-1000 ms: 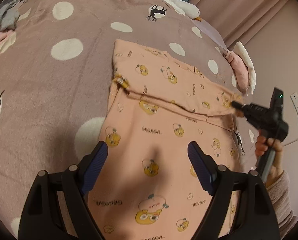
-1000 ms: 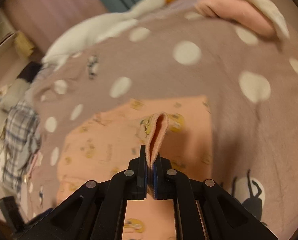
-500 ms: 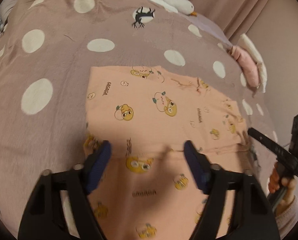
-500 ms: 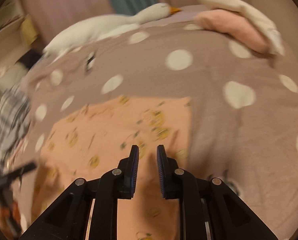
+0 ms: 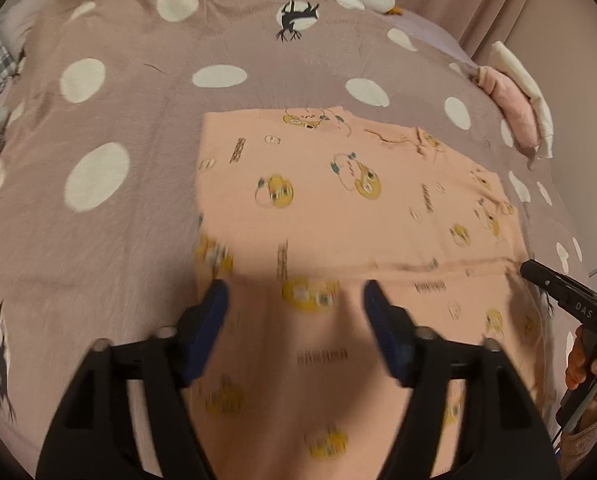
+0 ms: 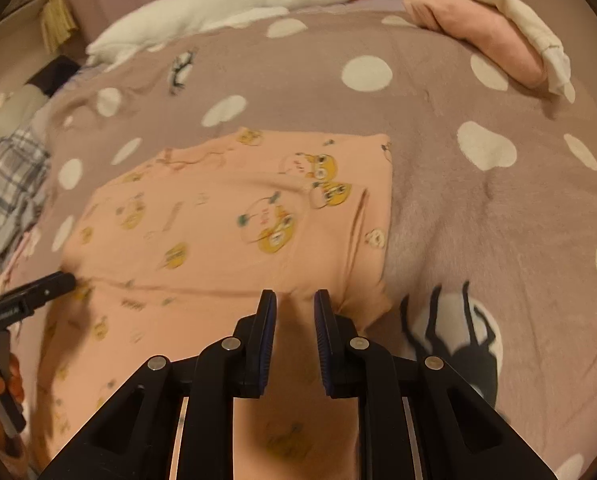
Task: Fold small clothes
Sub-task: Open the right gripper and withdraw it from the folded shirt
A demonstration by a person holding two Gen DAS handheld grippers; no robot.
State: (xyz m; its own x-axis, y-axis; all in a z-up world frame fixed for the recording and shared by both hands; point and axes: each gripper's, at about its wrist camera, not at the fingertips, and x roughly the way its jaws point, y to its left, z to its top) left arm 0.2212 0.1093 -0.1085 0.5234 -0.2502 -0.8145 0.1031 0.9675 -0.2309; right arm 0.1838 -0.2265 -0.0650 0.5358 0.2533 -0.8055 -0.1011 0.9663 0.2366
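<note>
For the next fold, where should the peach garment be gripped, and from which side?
Probably the near corners of the folded-over layer of the peach garment, where its edge crosses the cloth. That edge is free and liftable; the rest lies flat on the dotted blanket. Come from the near side, left hand-held gripper and right hand-held gripper, both open, at opposite ends.

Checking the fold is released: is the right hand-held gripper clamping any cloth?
No, the right hand-held gripper stands slightly open above the pink garment, nothing between its pads.
</note>
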